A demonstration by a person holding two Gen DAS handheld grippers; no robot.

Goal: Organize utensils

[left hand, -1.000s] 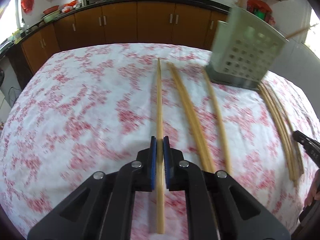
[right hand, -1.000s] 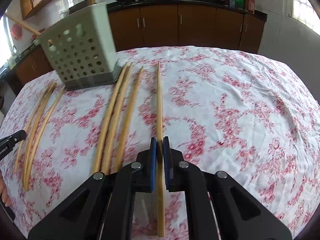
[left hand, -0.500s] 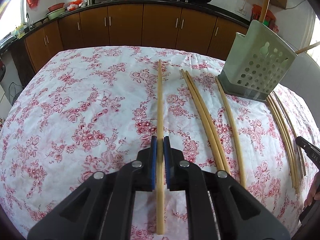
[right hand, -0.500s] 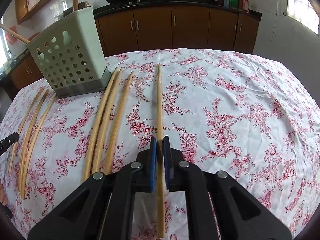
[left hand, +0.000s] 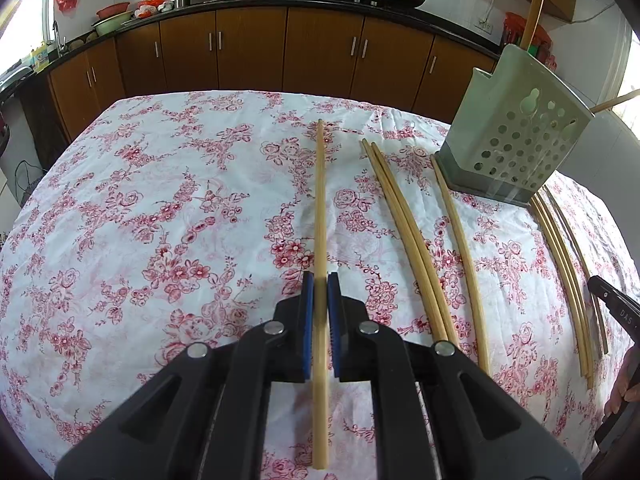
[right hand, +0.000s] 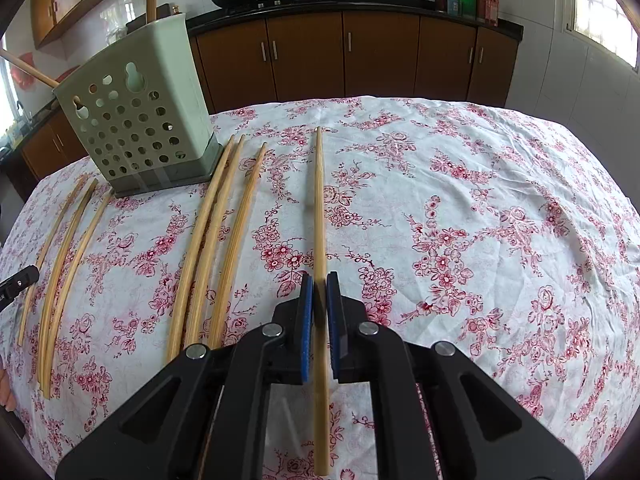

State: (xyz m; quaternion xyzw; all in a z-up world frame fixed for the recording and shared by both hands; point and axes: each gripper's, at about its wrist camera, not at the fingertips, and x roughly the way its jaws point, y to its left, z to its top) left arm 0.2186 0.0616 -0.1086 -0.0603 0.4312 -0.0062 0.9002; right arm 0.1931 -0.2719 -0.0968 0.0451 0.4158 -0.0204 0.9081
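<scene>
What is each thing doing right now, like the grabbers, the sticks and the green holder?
left gripper: shut on a chopstick
right gripper: shut on another chopstick
loose chopsticks: lying flat on the tablecloth, untouched
green holder: standing upright on the tablecloth, two sticks poking out of its top
cupboard doors: closed

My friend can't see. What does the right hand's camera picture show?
The right gripper pinches one chopstick above a flowery tablecloth. On its left lie more chopsticks and a green holder with holes.
</scene>
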